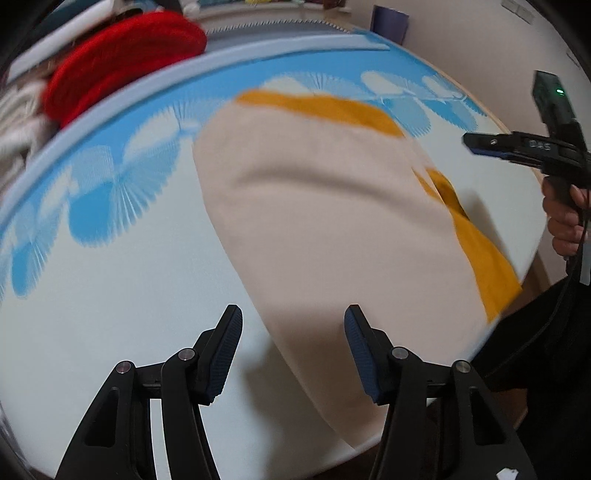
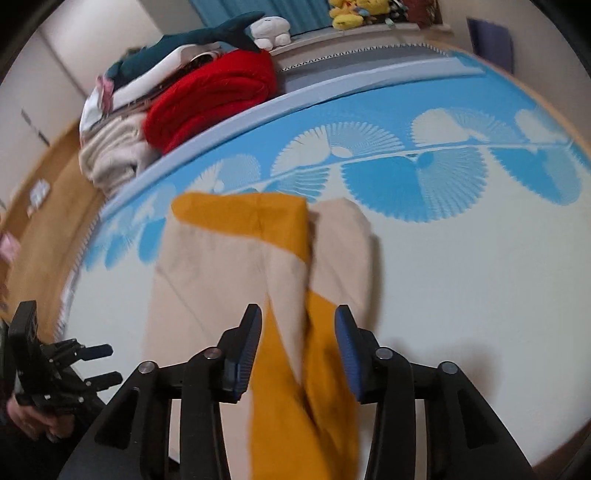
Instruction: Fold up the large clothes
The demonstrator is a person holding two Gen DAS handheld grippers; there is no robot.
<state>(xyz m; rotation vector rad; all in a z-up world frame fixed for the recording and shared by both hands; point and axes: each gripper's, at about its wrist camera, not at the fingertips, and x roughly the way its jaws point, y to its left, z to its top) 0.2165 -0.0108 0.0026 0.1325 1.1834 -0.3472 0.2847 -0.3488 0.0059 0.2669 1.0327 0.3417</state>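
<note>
A beige garment with mustard-yellow parts [image 1: 325, 206] lies folded on the white and blue patterned surface [image 1: 110, 295]. My left gripper [image 1: 293, 332] hovers over the garment's near left edge, jaws apart, with nothing pressed between the pads. In the right wrist view the same garment [image 2: 221, 266] stretches away from me. Its yellow and beige sleeve runs under my right gripper [image 2: 297, 332], whose pads stand wide and clear of the cloth. The right gripper [image 1: 480, 146] also shows in the left wrist view at the right, held in a hand. The left gripper [image 2: 105, 363] shows at the lower left of the right wrist view.
A red knitted pile [image 2: 214, 99] and cream cloths [image 2: 114, 155] are stacked beyond the far left edge, with a plush shark [image 2: 207, 37] and other soft toys [image 2: 354, 14] behind. A purple object [image 1: 389, 24] stands at the back. The person's dark clothing [image 1: 546, 332] is at the right edge.
</note>
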